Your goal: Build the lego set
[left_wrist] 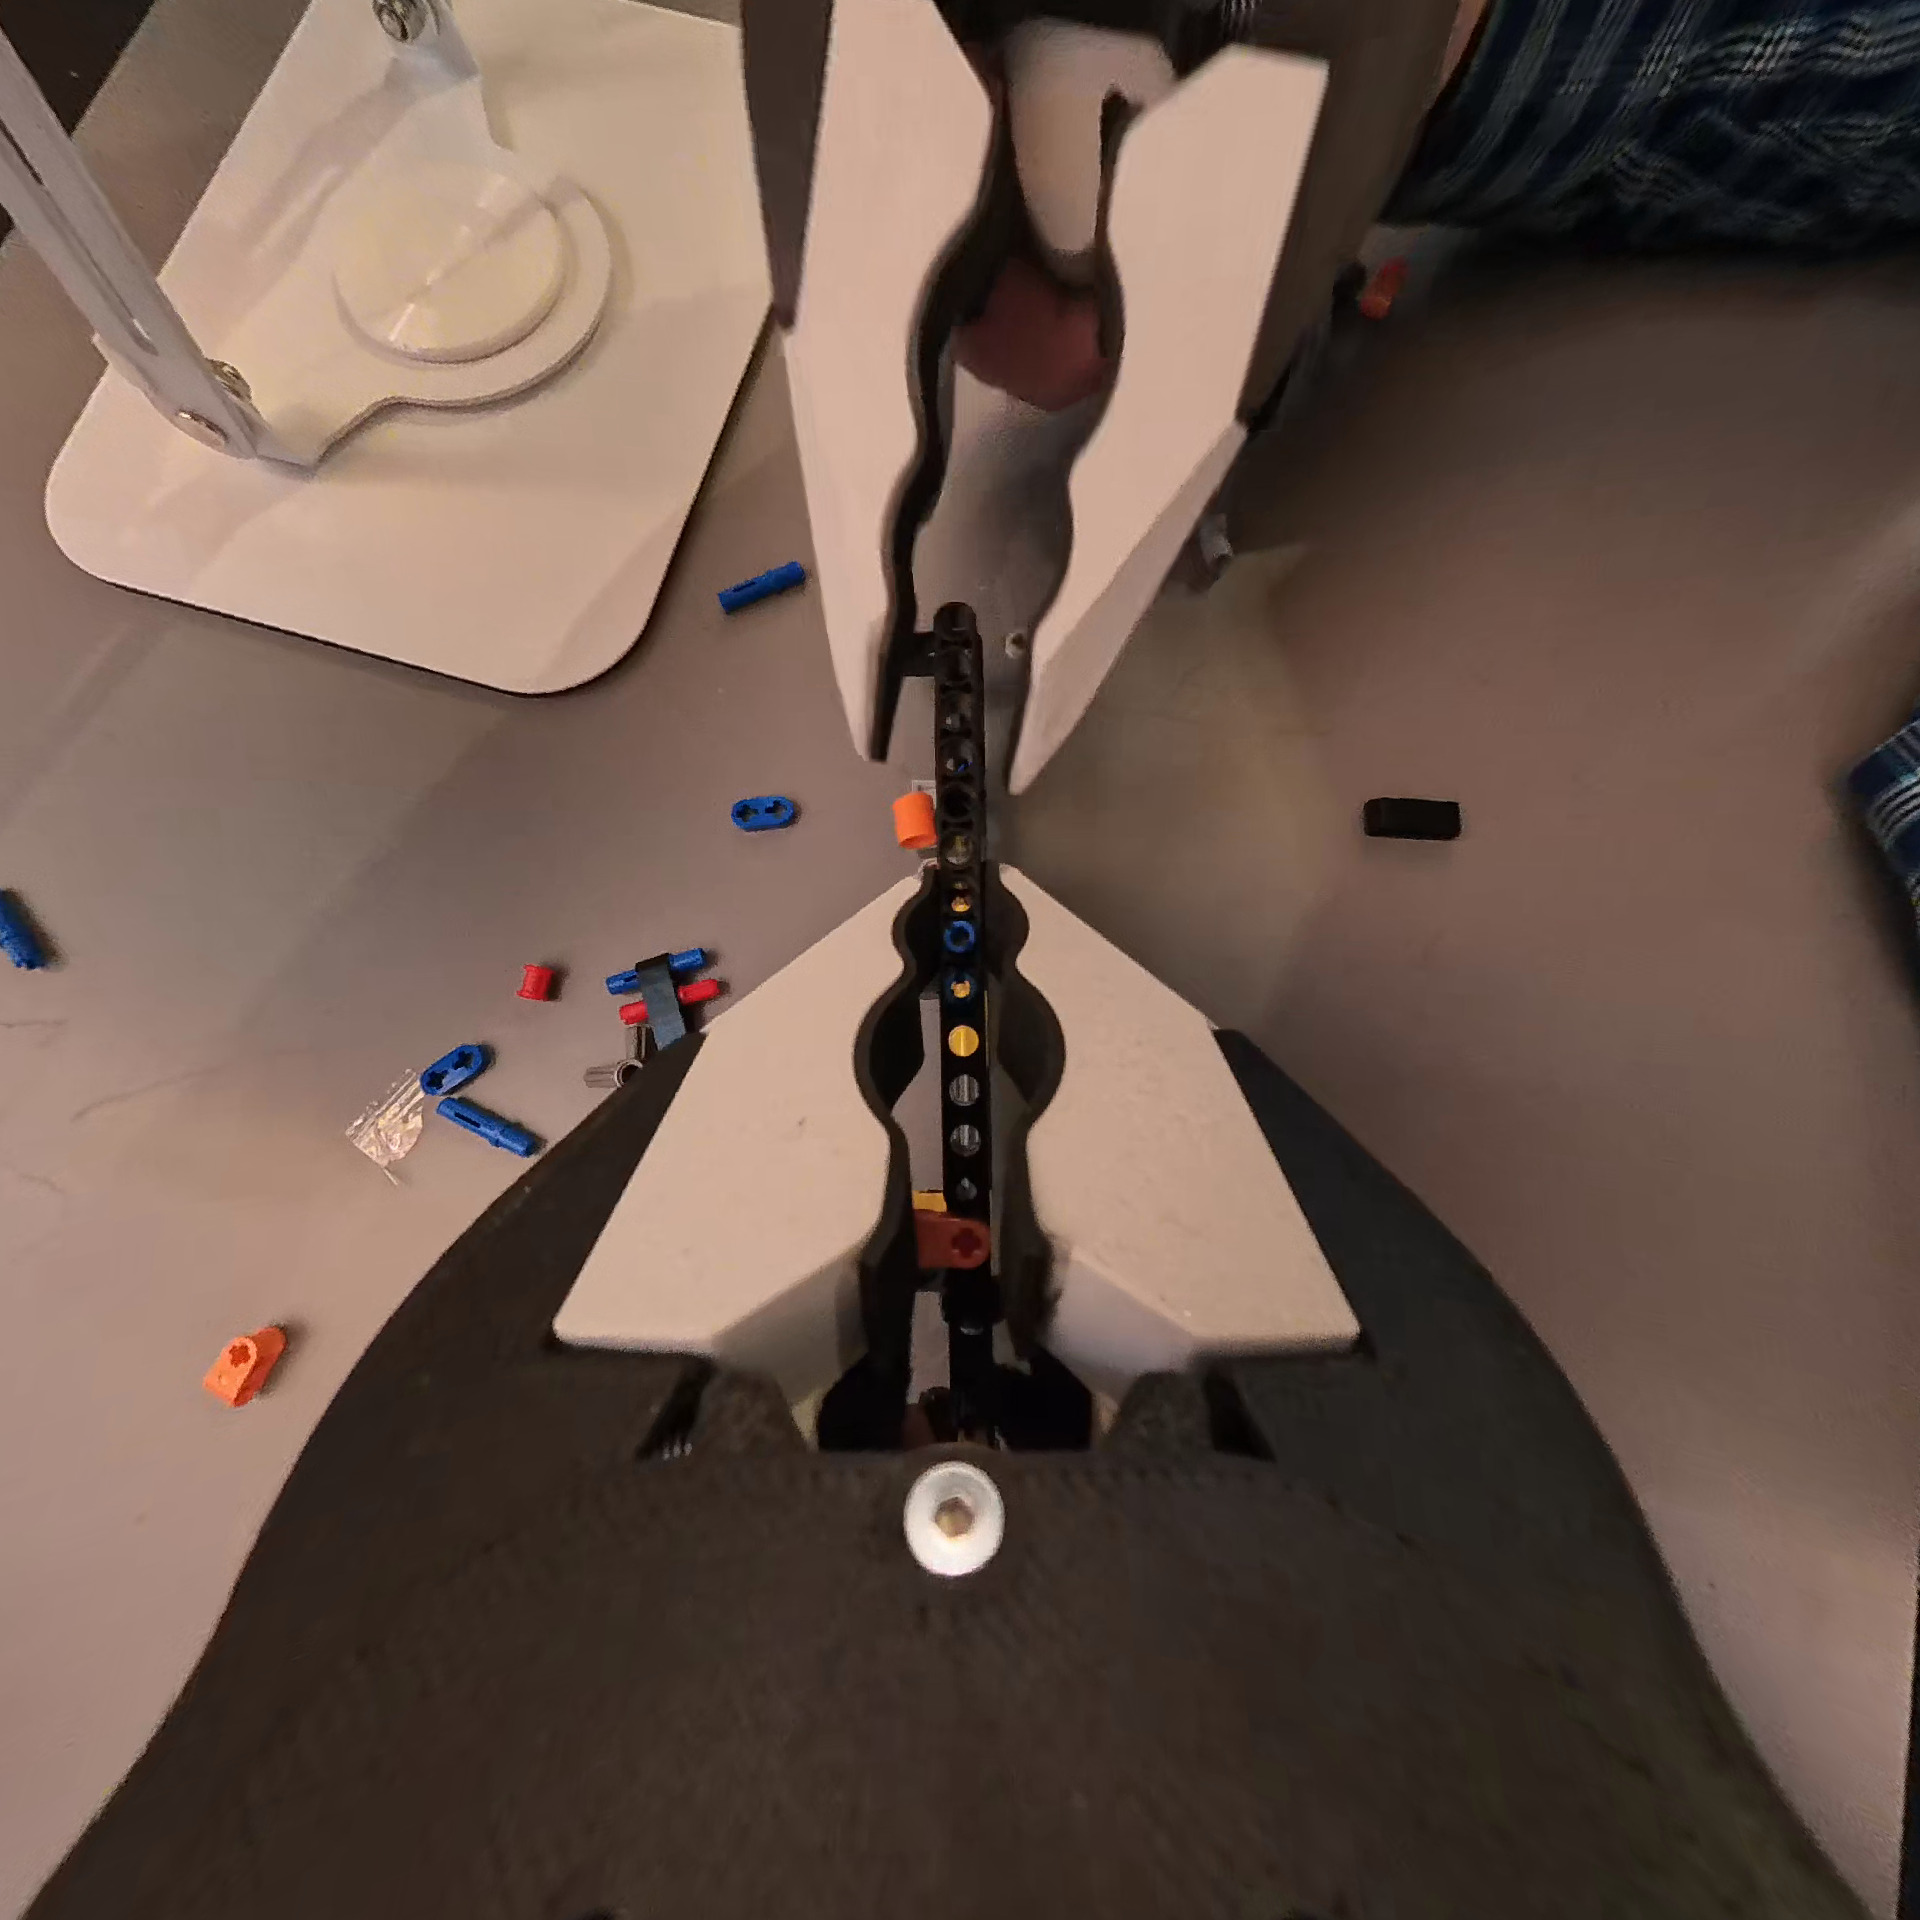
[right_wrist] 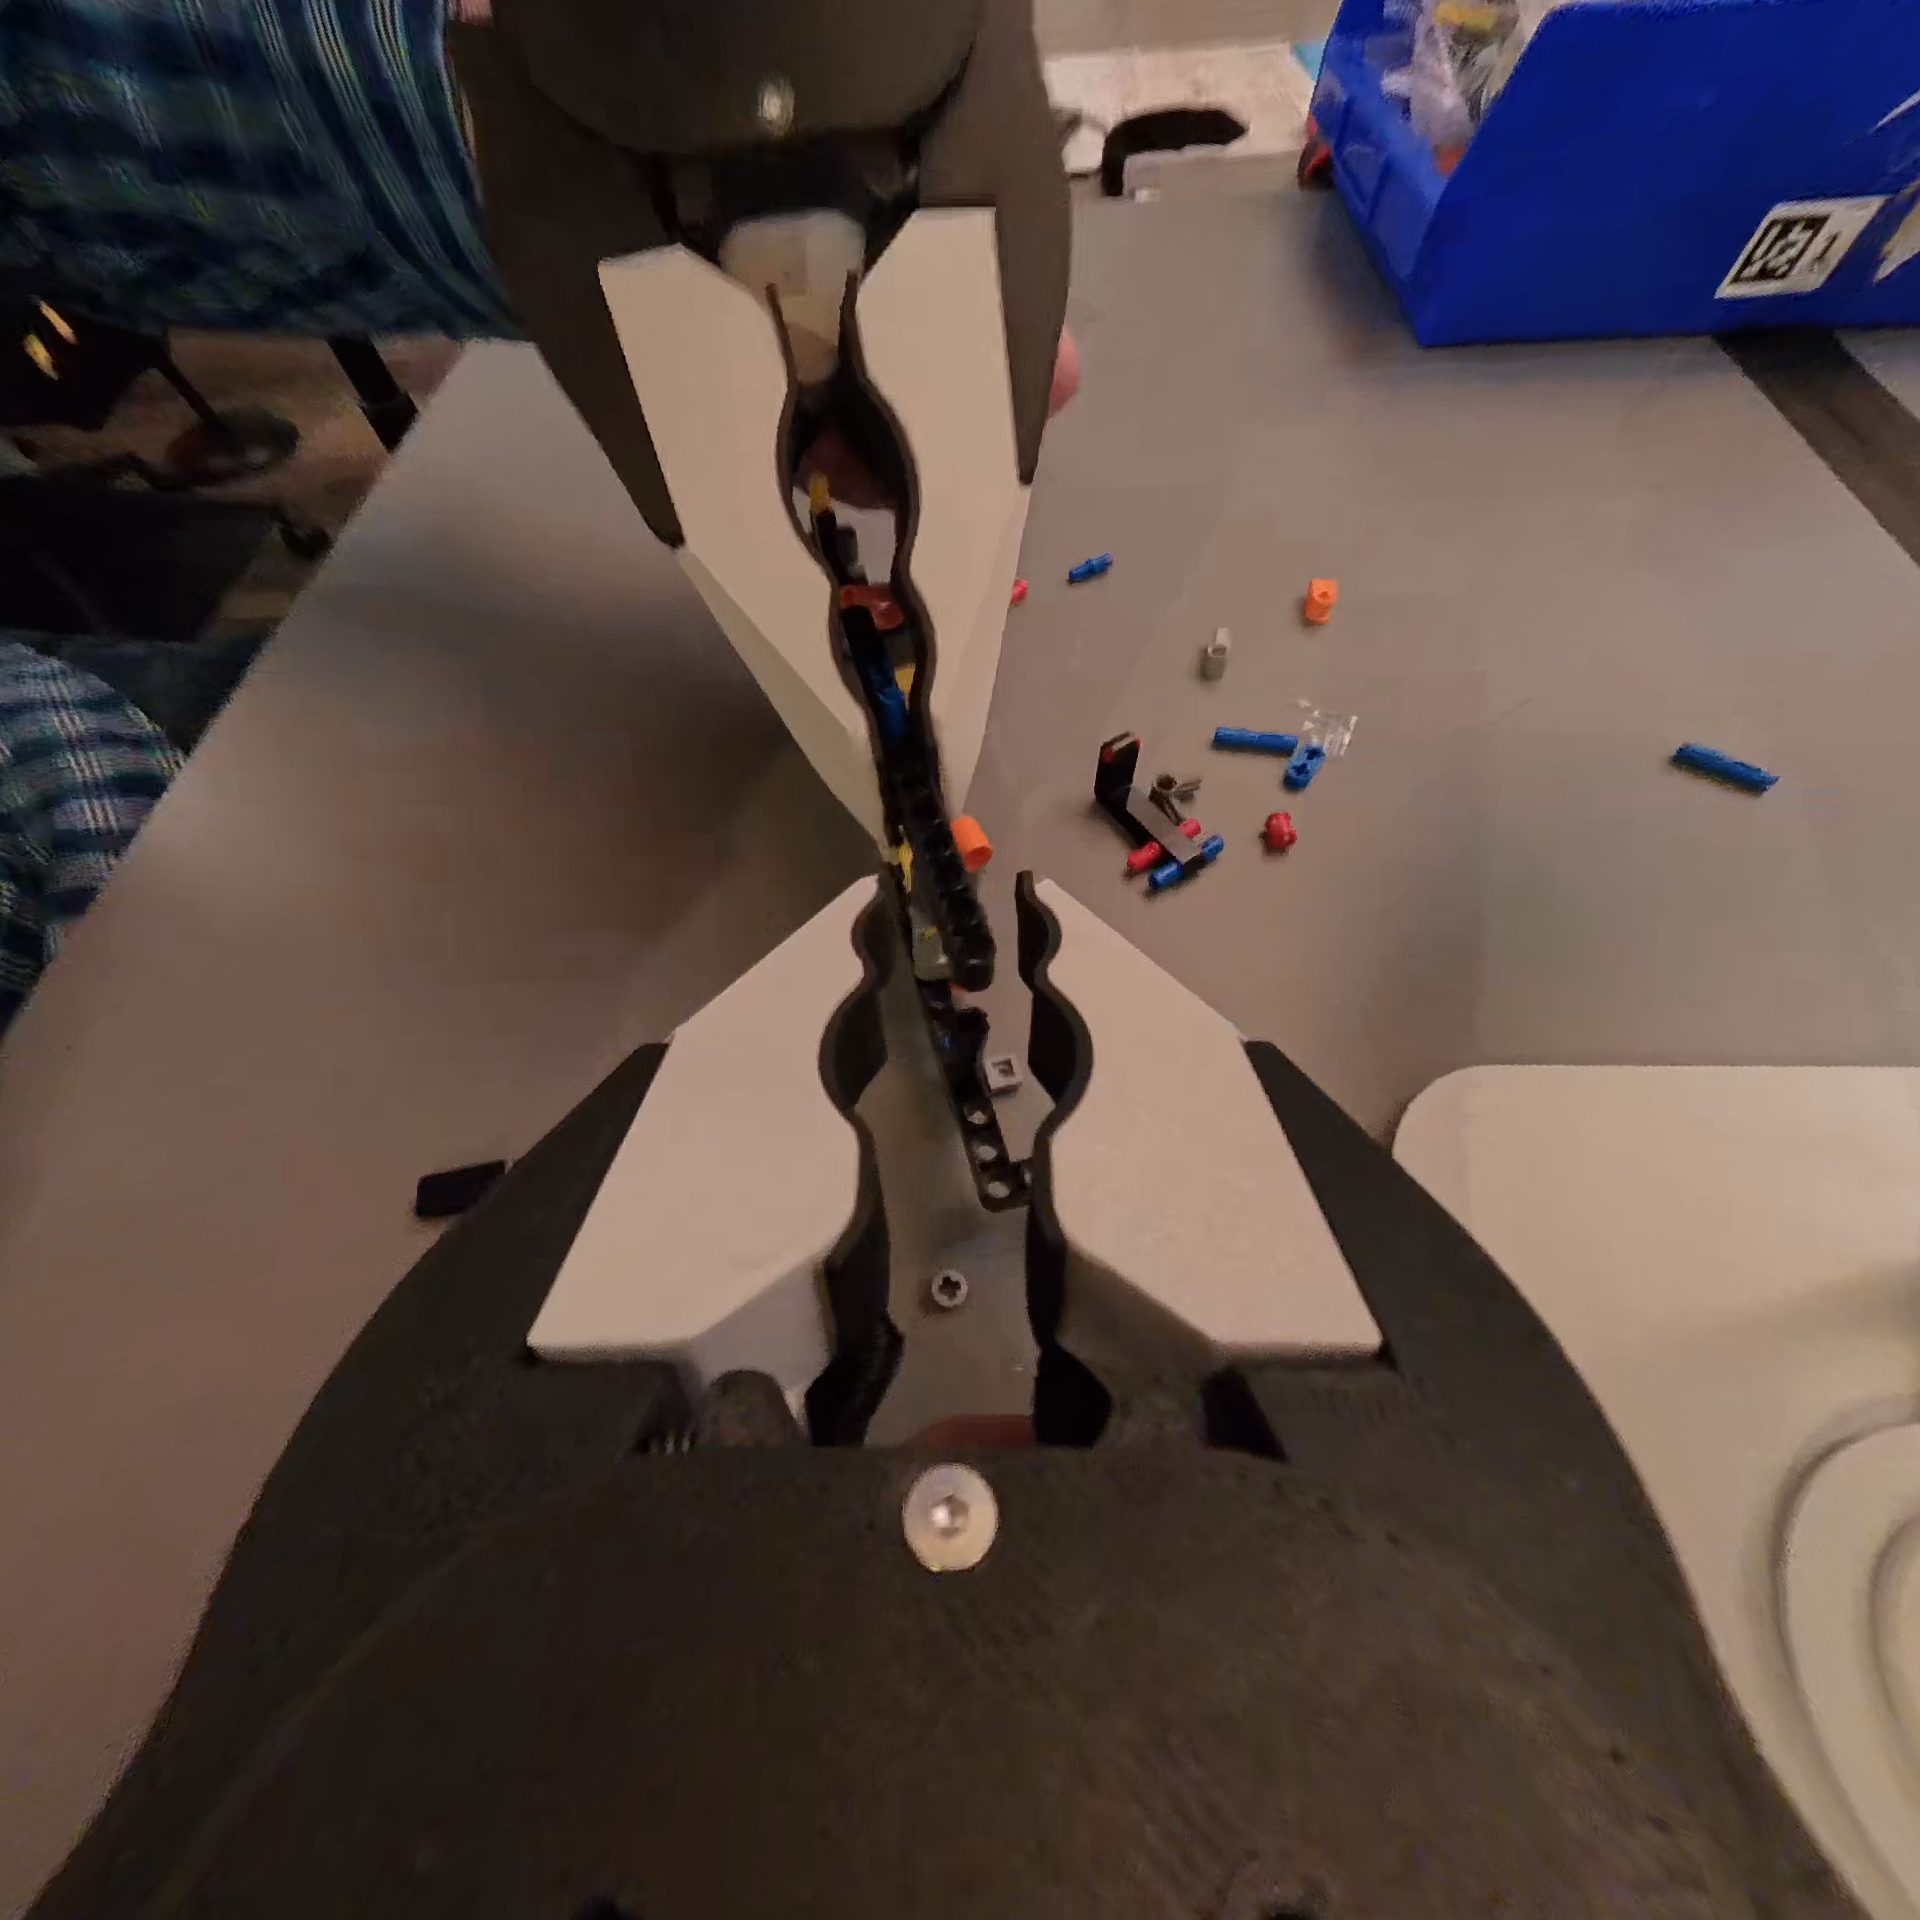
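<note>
A long black beam assembly (left_wrist: 958,769) with blue, yellow and red pins and an orange bush (left_wrist: 913,821) on its side is held above the grey table. My left gripper (left_wrist: 961,883) is shut on the near part of the beam. My right gripper (left_wrist: 945,769) comes from the opposite side, and its parted fingers straddle the beam's far end. In the right wrist view the beam (right_wrist: 951,904) runs slantwise between the right gripper's (right_wrist: 951,883) fingers, its tip against the right finger. The left gripper (right_wrist: 920,821) hangs from the top, clamped on the beam.
Loose pieces lie on the table to the left: blue pins (left_wrist: 762,587), a red bush (left_wrist: 536,981), a small pinned cluster (left_wrist: 665,992), an orange connector (left_wrist: 245,1365). A black piece (left_wrist: 1411,818) lies to the right. A white stand base (left_wrist: 364,520) and a blue bin (right_wrist: 1610,187) stand nearby. The grippers are tip to tip, or close to it.
</note>
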### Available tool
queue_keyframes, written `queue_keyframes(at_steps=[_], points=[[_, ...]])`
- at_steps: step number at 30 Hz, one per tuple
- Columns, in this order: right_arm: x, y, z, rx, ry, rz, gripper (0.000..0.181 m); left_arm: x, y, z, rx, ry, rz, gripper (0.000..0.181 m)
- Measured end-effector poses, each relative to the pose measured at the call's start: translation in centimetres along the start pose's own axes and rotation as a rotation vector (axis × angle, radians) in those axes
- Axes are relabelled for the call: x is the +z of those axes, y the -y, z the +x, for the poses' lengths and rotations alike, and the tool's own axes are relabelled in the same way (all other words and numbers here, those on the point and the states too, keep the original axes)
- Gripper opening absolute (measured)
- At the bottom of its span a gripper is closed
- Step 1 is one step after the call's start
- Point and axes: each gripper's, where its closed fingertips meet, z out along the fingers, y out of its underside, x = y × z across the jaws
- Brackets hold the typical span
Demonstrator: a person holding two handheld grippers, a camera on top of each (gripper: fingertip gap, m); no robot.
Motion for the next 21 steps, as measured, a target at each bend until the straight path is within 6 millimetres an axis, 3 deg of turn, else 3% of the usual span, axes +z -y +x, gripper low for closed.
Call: queue_keyframes(at_steps=[5, 8, 14, 21], points=[[0.9, -0.4, -0.3, -0.012, -0.014, -0.028, 0.028, 0.2, 0.2, 0.2, -0.008, -0.005, 0.012, 0.005], [1.5, -0.6, -0.3, -0.013, -0.031, -0.034, 0.014, 0.2, 0.3, 0.2, 0.008, 0.007, 0.003, 0.005], [1.3, -0.7, -0.5, -0.027, -0.036, -0.015, 0.012, 0.2, 1.0, 0.1, 0.093, 0.098, 0.009, 0.015], [1.1, -0.8, -0.5, -0.029, -0.034, 0.009, 0.013, 0.4, 1.2, 0.2, 0.163, 0.153, 0.026, 0.006]])
